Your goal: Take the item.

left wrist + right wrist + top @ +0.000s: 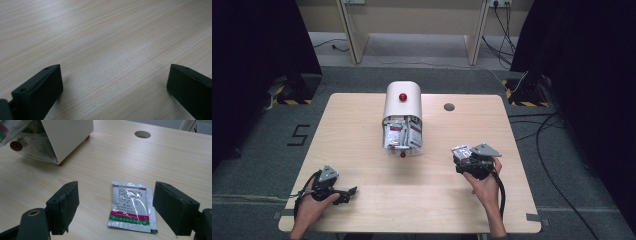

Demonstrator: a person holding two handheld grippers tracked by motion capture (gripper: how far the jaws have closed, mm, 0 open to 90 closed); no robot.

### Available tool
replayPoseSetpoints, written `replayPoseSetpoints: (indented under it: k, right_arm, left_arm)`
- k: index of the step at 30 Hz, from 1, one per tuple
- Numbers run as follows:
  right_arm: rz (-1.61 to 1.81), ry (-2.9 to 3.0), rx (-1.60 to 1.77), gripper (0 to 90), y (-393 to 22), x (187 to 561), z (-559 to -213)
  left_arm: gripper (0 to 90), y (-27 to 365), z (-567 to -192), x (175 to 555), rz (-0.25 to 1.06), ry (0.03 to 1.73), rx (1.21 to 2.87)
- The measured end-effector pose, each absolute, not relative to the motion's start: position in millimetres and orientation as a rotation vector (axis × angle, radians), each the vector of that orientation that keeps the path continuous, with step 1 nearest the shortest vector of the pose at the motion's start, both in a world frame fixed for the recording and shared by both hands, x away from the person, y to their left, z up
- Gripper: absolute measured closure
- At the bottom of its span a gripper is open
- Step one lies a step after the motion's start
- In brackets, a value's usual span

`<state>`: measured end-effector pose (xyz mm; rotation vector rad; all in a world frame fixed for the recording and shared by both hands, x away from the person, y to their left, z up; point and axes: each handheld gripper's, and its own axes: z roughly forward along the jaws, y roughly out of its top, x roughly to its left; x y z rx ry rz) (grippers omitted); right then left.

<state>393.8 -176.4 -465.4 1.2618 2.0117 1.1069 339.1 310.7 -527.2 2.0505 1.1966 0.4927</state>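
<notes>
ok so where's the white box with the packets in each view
high view: white box at table centre.
right gripper view: white box top left, past the open jaws.
left gripper view: bare tabletop between open jaws.
shared landmark: round table hole.

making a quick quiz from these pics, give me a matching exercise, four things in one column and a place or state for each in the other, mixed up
Things
1. sachet
2. white dispenser
3. left gripper
4. round hole

Places or states
A. open over bare wood at the table's near left
B. flat on the table between the right gripper's open jaws
C. in the tabletop, right of the dispenser
D. mid-table, packed with sachets, red knob on top

Pairs: 1-B, 2-D, 3-A, 4-C
</notes>
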Motion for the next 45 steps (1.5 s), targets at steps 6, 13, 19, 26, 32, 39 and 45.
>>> replayPoseSetpoints:
  k: [6,13,19,26,32,39,45]
  right_arm:
    - [1.108,2.027,1.236,22.1,-175,386,-465]
    - [1.113,2.039,1.23,22.1,-178,377,-467]
    - [1.119,2.047,1.222,22.0,-180,371,-469]
    - [1.14,2.04,1.21,20.5,-182,365,-469]
    - [1.157,2.034,1.2,19.0,-183,359,-469]
    - [1.161,2.042,1.2,18.4,-184,353,-475]
    - [1.157,2.051,1.2,18.4,-184,346,-483]
  left_arm:
    - [0.0,311,-527,339,0.492,1.197,2.05]
    - [0.0,311,-527,339,0.492,1.197,2.051]
    - [0.0,311,-527,339,0.492,1.196,2.051]
    - [0.0,311,-527,339,0.492,1.198,2.052]
    - [0.0,311,-527,339,0.492,1.197,2.05]
    - [0.0,311,-527,339,0.492,1.197,2.05]
    - [0.0,311,-527,339,0.492,1.197,2.051]
